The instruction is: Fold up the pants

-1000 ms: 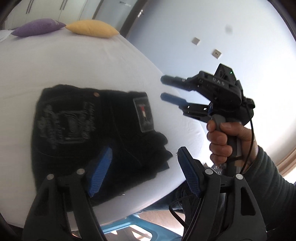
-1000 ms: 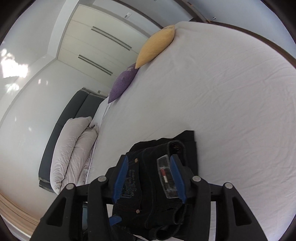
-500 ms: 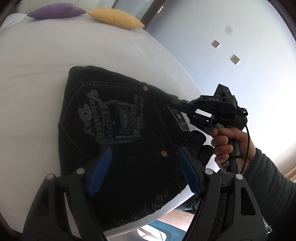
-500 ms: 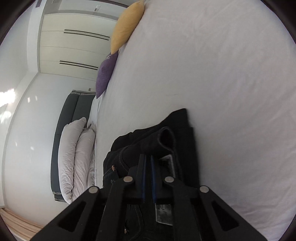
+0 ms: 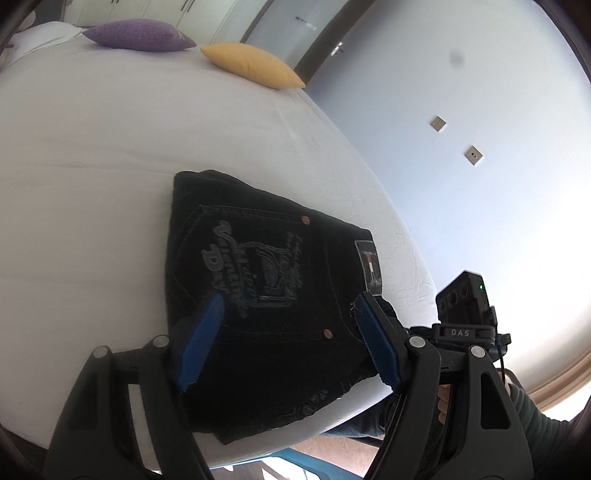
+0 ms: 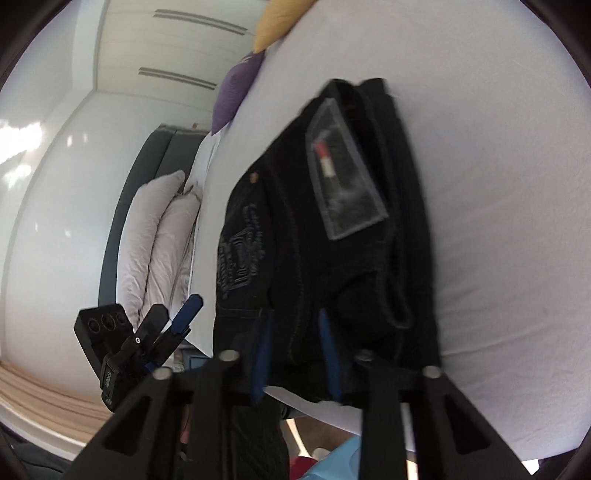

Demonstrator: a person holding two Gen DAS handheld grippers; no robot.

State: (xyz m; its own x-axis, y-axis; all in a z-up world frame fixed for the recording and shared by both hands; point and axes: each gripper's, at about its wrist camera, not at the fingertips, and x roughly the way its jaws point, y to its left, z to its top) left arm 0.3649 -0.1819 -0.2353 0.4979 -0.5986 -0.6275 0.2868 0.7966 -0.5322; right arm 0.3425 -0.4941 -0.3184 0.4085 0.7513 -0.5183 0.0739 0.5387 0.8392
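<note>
A: Well, through the left wrist view first: folded black denim pants (image 5: pixel 266 295) lying flat near the edge of a smooth white sheet (image 5: pixel 110 166), with grey embroidered lettering on the back pocket, copper rivets and a rectangular patch at the waistband
B: And the left gripper (image 5: pixel 288 343)?
A: Spread wide above the pants, ribbed blue pads (image 5: pixel 199 343) gripping nothing. Far back, a purple cushion (image 5: pixel 140 35) beside a yellow cushion (image 5: pixel 255 64), both plump with pointed corners
B: Now through the right wrist view?
A: Same pants, thick layered folds, slightly blurred, at the mattress edge. Right gripper (image 6: pixel 295 350) with jaws opening, gap still narrow, a fold of denim between the pads, not visibly pinched
</note>
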